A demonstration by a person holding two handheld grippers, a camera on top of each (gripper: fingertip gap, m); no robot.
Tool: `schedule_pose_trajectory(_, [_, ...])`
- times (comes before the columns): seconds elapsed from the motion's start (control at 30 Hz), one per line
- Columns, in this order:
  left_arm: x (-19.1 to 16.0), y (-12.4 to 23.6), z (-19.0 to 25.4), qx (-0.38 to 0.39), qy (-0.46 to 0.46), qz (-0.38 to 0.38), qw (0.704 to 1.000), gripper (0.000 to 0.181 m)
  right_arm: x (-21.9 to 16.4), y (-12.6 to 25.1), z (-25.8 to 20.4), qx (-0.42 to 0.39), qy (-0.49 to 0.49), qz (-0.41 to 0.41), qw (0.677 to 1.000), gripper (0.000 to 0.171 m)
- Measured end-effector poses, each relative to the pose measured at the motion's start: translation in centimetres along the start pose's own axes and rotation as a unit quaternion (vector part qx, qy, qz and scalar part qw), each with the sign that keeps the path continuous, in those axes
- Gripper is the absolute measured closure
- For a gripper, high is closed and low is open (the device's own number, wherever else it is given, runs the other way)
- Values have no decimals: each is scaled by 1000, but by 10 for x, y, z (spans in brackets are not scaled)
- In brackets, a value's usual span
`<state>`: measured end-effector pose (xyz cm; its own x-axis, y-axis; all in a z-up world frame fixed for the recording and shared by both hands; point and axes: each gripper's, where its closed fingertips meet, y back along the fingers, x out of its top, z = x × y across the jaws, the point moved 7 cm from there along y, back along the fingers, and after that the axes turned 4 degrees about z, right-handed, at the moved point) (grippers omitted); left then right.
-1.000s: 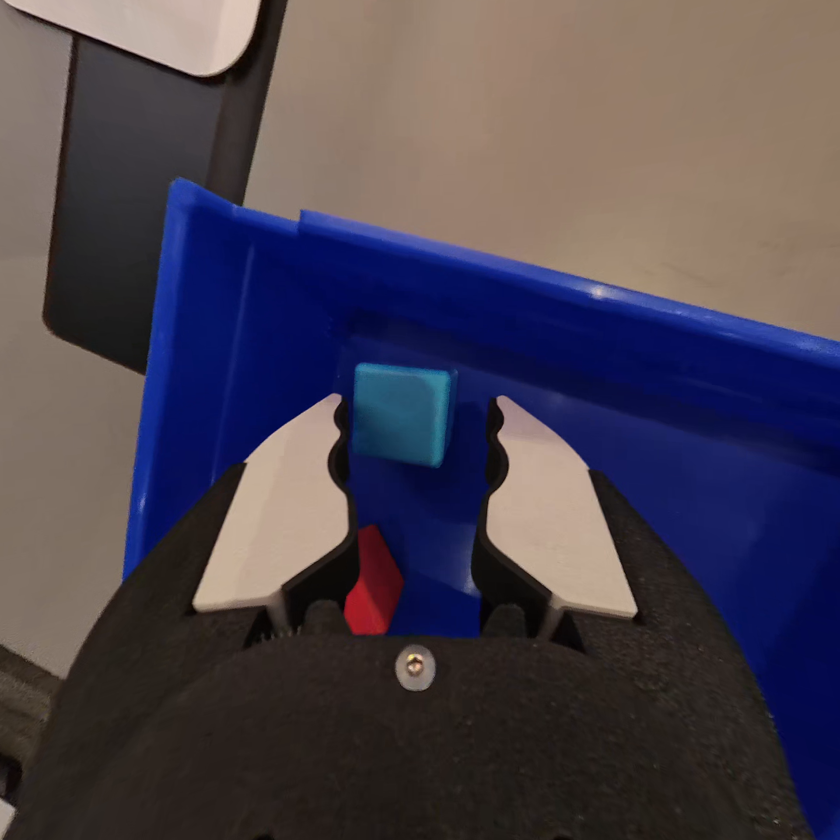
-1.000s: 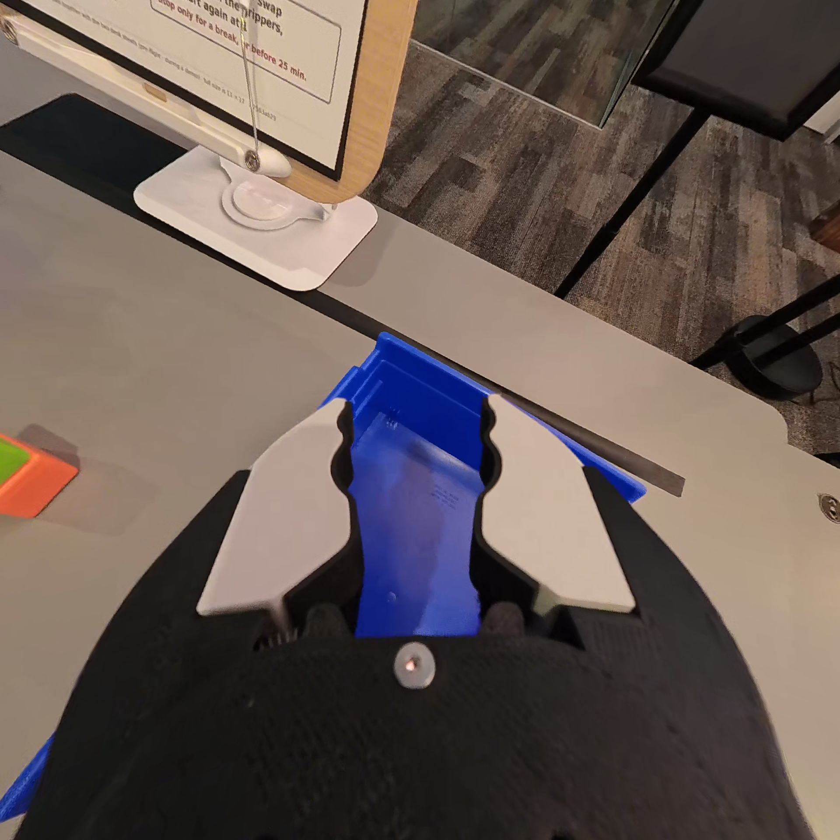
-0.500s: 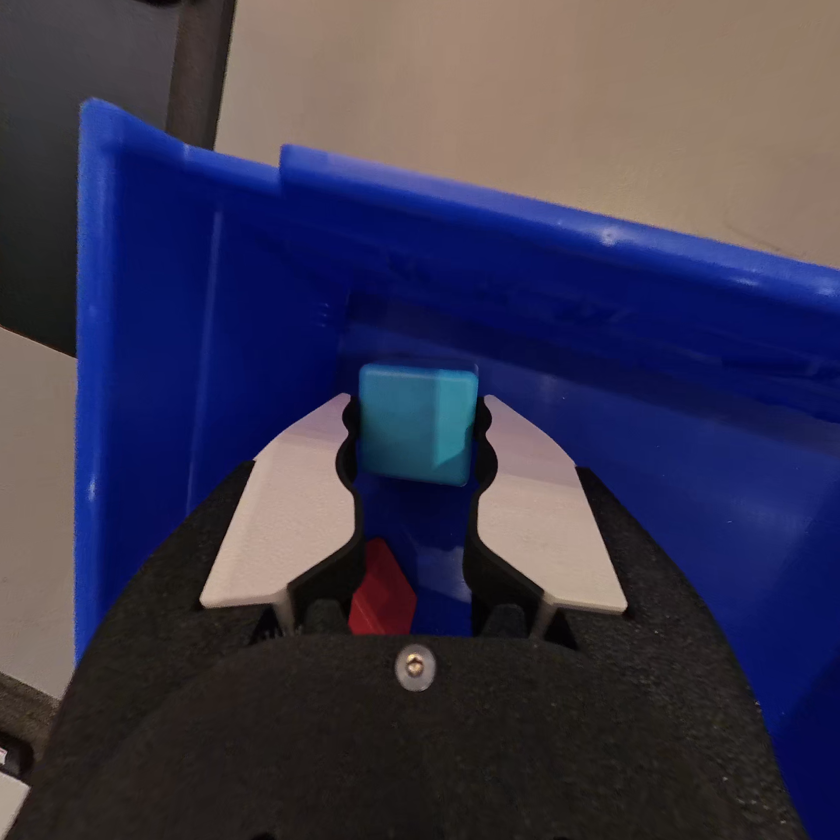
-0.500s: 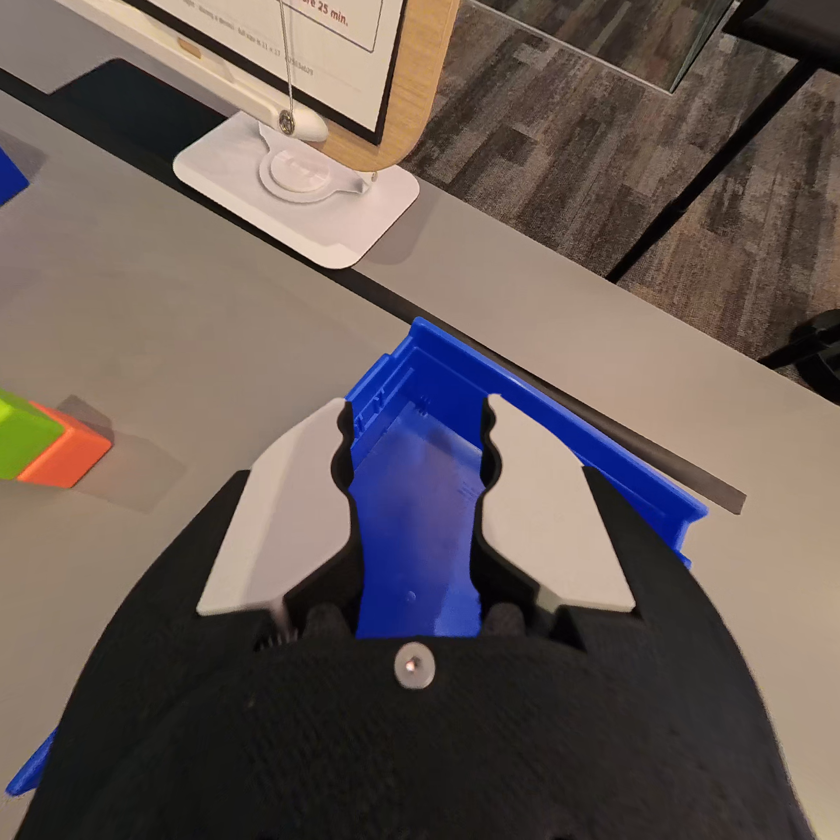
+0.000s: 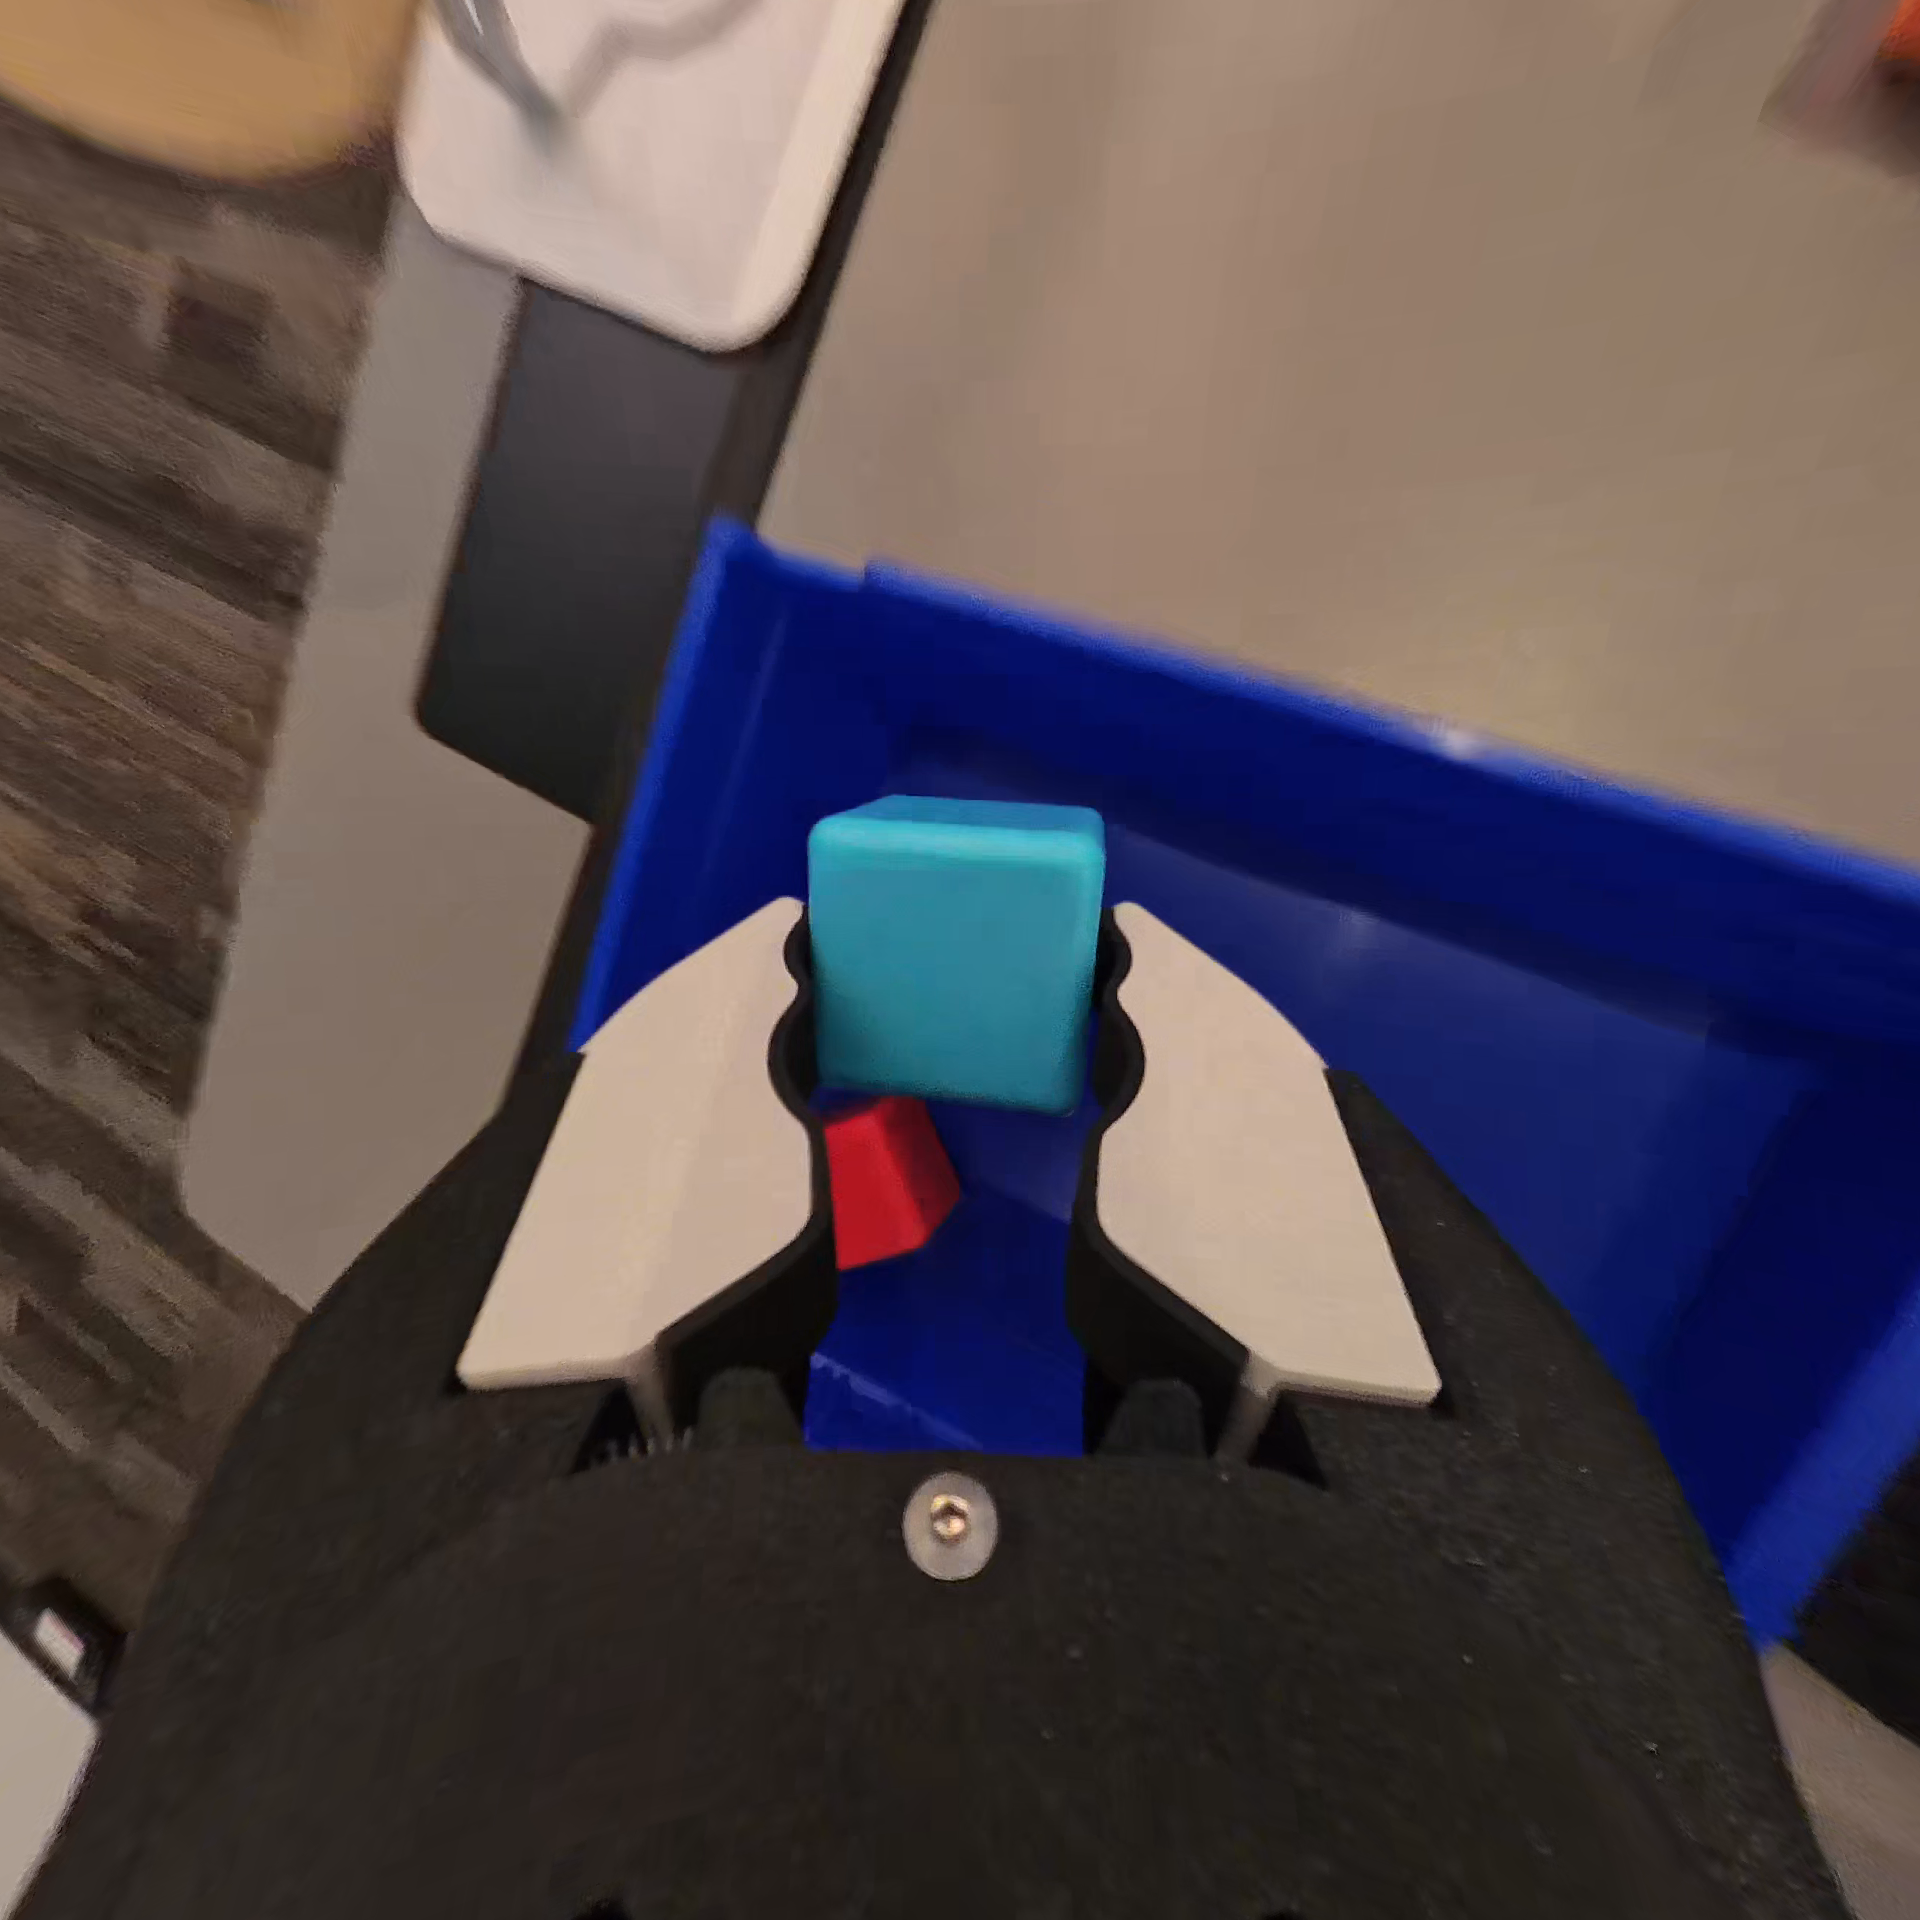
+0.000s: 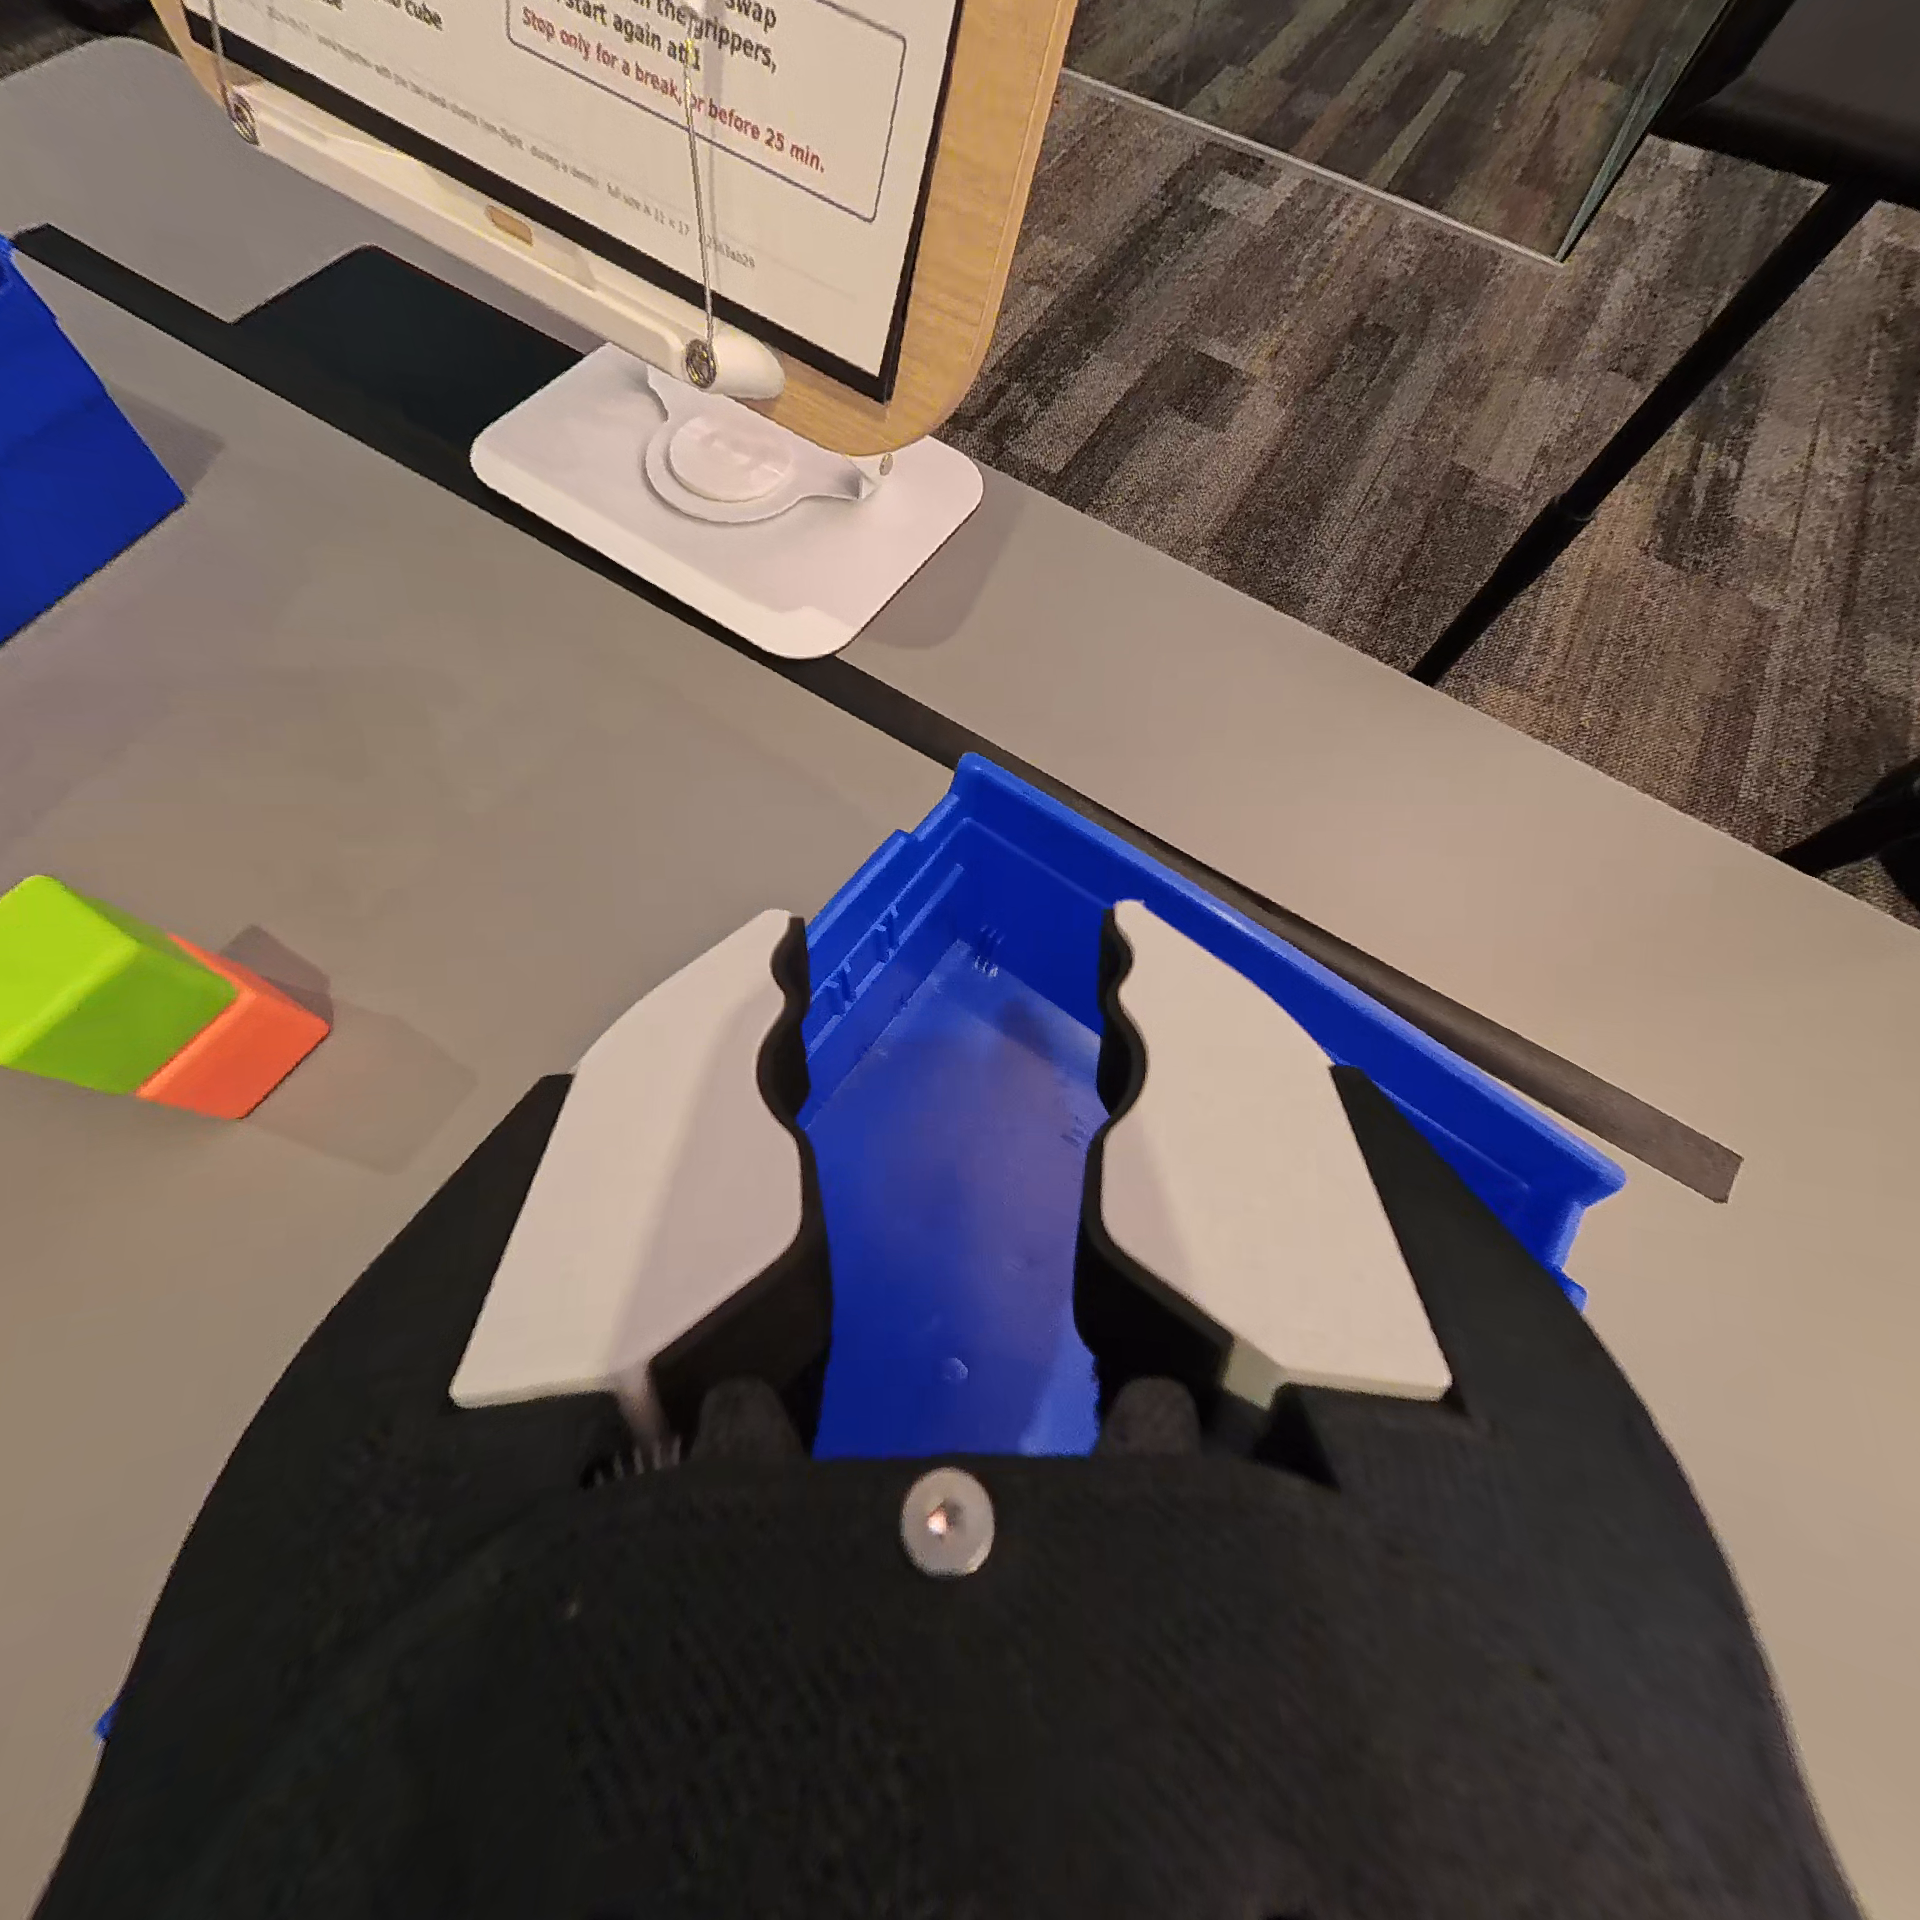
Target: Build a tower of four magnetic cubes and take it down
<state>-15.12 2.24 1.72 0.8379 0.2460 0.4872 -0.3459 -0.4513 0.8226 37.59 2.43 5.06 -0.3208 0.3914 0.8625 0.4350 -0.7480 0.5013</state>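
While the left wrist view is somewhat smeared by motion, it is showing the left gripper (image 5: 951,961) pinching a teal cube (image 5: 951,961) between its fingertips, one pale finger pressing on each side. Below and behind the cube, a red cube (image 5: 883,1184) is lying in the blue bin (image 5: 1455,831), whose far wall is standing against the grey table (image 5: 1351,364). Judging by how the teal cube is sitting above the bin floor, it is probably being lifted out, though the blur is making that hard to confirm. So the building half of the task is in hand, at the fetching of a third block.

Looking along the right gripper (image 6: 951,997), the right wrist view is showing its fingers parted at a middling gap and gripping nothing, hovering over a second blue bin (image 6: 1351,1039) whose visible floor is bare. This view alone is revealing the tower's start: a green cube (image 6: 83,987) stacked on an orange cube (image 6: 239,1060), off to the left on the table, with a sign stand (image 6: 727,520) beyond. A corner of another blue bin (image 6: 52,468) is peeking in at the far left.

Next, the left gripper is needing to carry the teal cube across to the stack and lower it squarely onto the green one, since the magnets may snap it askew.
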Motion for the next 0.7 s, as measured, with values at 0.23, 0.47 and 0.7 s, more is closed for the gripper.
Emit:
schedule_pose_trajectory(0.23, [122,58,95,-88,-89,131,984,131,6,9,-4,19,-7,20,1000,116])
schedule_pose_trajectory(0.47, [185,-10,163,-155,-137,97,974,131,7,16,-8,35,-5,20,999,116])
schedule_pose_trajectory(0.7, [194,-45,174,-174,-148,43,973,131,7,22,-3,43,-18,30,998,116])
